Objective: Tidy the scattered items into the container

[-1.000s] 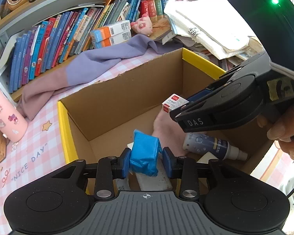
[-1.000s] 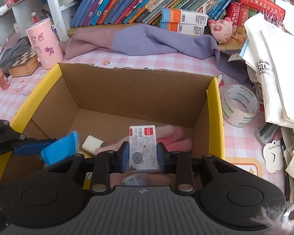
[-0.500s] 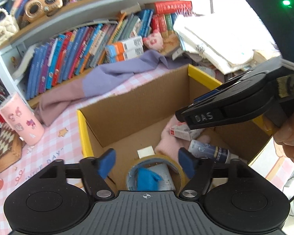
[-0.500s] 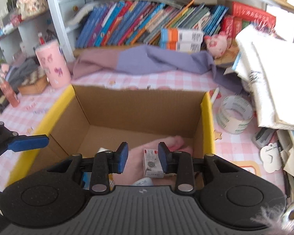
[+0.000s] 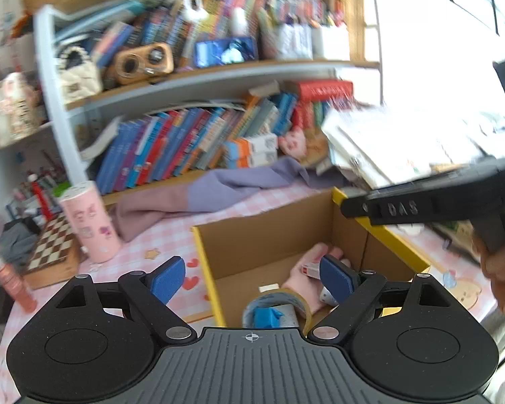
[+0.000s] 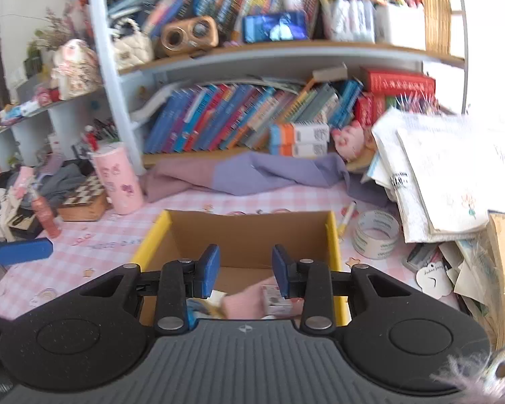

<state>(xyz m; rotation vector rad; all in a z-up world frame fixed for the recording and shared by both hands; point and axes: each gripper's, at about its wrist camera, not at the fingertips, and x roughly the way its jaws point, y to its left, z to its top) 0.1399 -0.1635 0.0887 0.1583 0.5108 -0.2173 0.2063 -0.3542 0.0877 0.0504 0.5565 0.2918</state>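
Observation:
A cardboard box with yellow rims [image 5: 269, 232] [image 6: 252, 232] sits on the pink checked table. In it lie a blue crumpled item [image 5: 267, 316] inside a brown tape roll [image 5: 299, 298], a pink cloth [image 5: 306, 272] and a small red-and-white staples box [image 5: 310, 269] [image 6: 275, 298]. My left gripper [image 5: 252, 279] is open and empty, raised above the box's near left side. My right gripper [image 6: 245, 269] is open and empty above the box; it also shows in the left wrist view [image 5: 431, 198].
A clear tape roll [image 6: 375, 234], a marker [image 6: 346, 217] and paper tags [image 6: 432, 277] lie right of the box. A pink cup [image 6: 118, 178], chessboard box [image 6: 84, 198], purple cloth [image 6: 252, 175], bookshelf and bag pile [image 6: 454, 175] surround it.
Both grippers let go: the blue item dropped into the tape roll and the staples box onto the pink cloth. Both then opened wide and rose back from the box.

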